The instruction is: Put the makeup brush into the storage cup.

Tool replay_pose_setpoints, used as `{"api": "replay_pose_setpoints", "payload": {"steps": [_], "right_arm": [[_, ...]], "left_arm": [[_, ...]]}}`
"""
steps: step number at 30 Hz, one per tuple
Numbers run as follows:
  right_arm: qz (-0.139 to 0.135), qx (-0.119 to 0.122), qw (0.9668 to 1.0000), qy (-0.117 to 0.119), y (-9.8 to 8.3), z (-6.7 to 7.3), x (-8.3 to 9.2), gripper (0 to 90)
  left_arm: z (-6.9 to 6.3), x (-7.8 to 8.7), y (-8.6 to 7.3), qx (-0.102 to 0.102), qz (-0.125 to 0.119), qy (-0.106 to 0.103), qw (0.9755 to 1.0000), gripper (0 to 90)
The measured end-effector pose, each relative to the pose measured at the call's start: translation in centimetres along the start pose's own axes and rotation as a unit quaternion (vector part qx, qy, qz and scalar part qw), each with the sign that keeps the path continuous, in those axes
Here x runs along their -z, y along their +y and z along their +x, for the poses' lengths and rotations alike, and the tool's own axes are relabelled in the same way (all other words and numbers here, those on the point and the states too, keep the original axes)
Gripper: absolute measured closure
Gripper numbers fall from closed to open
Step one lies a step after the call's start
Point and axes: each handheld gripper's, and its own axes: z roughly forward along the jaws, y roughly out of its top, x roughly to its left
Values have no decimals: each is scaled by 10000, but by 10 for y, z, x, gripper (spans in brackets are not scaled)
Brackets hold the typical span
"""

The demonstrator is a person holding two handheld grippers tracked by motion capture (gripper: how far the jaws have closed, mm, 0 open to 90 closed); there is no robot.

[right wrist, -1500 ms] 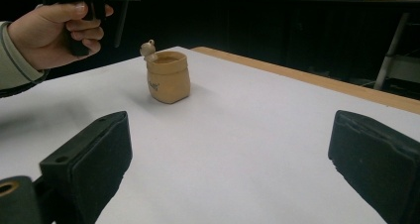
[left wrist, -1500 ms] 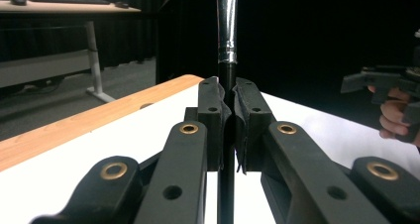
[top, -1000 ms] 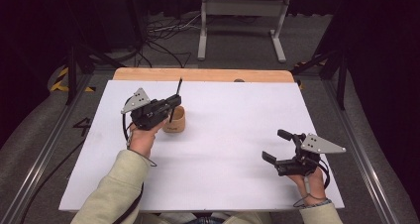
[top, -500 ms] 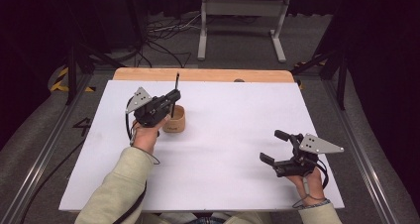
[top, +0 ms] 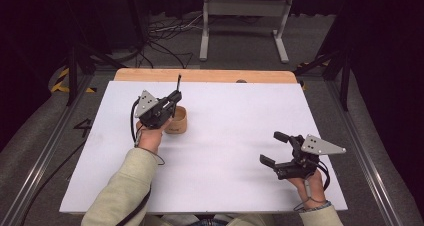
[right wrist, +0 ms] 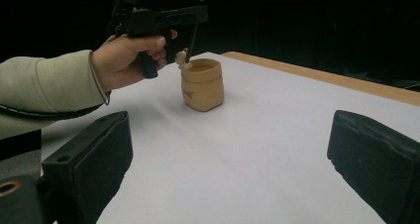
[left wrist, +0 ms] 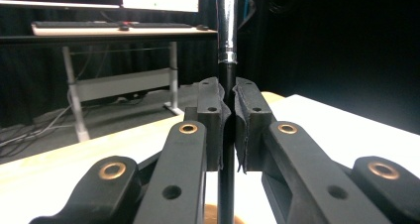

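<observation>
- Two grippers are seen at the white table top (top: pixel 220 151): the left gripper (top: pixel 173 99) is held just above a small tan, round-sided cup (top: pixel 176 120), and the right gripper (top: pixel 272 148) is kept well apart, near the right edge.
- A thin rod with a black lower shaft and a chrome upper part (left wrist: pixel 227 60) is pinched between the left gripper's padded jaws, which are closed hard on it, with no gap seen beside the shaft.
- From the right gripper view, the rod (right wrist: pixel 190 44) is seen tilted, with a pale lump at its lower end by the rim of the cup (right wrist: pixel 202 84); what that lump is cannot be told.
- The cup is stood upright on the table, left of centre and toward the far wooden edge (top: pixel 205 76).
- The right gripper's jaws are spread wide, and nothing is held between them.
- The step in hand is judged to be the working of the rod's tip into or out of the cup.
- Tipping is the main risk: the cup looks light and is not steadied by anything, so it could be dragged or toppled if the rim is caught by the tilted rod.
- Slipping is a second risk: the rod is thin and smooth, so it could pivot or slide in the pads if its tip is pressed against the cup wall.
- A miss is also possible, since the tip is near the rim rather than over the centre.
</observation>
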Motion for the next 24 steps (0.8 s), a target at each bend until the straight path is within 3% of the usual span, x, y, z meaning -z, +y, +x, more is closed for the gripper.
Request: {"api": "replay_pose_setpoints", "payload": {"steps": [24], "right_arm": [[30, -39, 9999, 128, -1, 3, -4, 47]], "left_arm": [[-8, -3, -20, -92, 134, 38, 9999, 828]]}}
